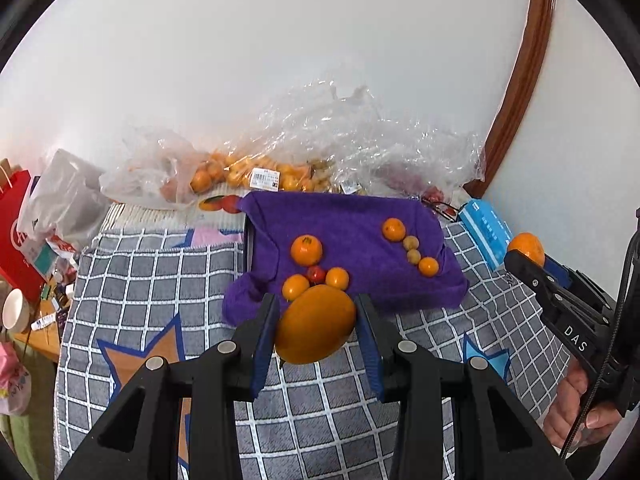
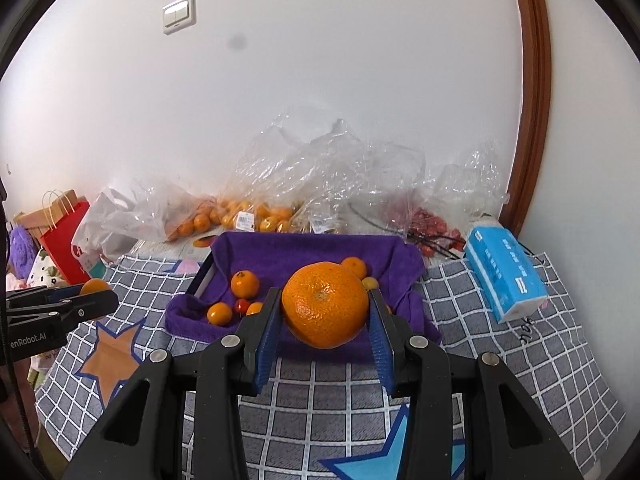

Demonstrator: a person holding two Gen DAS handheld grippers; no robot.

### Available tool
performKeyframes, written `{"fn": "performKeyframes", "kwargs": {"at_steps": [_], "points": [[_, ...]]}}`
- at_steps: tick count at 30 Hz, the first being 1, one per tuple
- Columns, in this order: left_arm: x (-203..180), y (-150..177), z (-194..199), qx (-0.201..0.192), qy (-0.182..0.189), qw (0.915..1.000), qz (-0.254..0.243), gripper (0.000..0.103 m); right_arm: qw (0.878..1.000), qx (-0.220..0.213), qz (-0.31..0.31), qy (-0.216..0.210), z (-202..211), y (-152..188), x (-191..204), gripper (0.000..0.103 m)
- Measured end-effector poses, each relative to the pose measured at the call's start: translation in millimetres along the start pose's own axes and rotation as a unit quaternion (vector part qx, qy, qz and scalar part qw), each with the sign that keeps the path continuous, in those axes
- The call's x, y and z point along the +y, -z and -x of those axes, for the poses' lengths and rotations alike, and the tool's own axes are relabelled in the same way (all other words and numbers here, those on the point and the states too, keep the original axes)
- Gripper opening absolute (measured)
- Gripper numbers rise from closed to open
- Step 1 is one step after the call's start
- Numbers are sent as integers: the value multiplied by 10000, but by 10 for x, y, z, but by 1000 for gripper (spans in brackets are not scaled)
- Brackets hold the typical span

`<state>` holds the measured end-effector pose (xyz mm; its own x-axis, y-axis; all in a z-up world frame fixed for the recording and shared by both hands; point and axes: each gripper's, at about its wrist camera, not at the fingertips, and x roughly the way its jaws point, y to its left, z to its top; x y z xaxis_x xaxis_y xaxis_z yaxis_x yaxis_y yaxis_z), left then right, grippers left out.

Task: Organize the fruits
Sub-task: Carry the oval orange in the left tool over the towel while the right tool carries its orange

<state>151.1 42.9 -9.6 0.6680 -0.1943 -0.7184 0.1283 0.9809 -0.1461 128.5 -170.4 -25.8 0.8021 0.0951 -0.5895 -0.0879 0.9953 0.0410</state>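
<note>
My left gripper (image 1: 316, 322) is shut on a smooth orange fruit (image 1: 315, 326) and holds it above the near edge of a tray lined with purple cloth (image 1: 360, 236). My right gripper (image 2: 324, 312) is shut on a large mandarin (image 2: 325, 305) above the same tray (image 2: 304, 252). On the cloth lie several small oranges (image 1: 306, 250), a red tomato (image 1: 316, 274) and two small brown fruits (image 1: 411, 243). The right gripper also shows at the right of the left wrist view (image 1: 532, 264). The left gripper shows at the left of the right wrist view (image 2: 96, 292).
Clear plastic bags of oranges (image 1: 248, 172) and red fruit (image 2: 432, 220) lie behind the tray against the wall. A blue tissue pack (image 2: 504, 272) lies to the right. A red paper bag (image 2: 64, 236) stands at the left. A checked cloth (image 1: 160, 272) covers the table.
</note>
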Motion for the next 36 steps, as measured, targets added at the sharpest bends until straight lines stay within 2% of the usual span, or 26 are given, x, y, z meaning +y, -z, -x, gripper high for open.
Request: {"fn": "performKeyframes", "kwargs": {"at_steps": [22, 36], "points": [[31, -283, -128, -98, 10, 10000, -12, 36, 9999, -110, -23, 23, -137, -254, -85, 41], [4, -313, -265, 0, 67, 10000, -44, 36, 10000, -20, -36, 41, -230, -248, -135, 41]]}}
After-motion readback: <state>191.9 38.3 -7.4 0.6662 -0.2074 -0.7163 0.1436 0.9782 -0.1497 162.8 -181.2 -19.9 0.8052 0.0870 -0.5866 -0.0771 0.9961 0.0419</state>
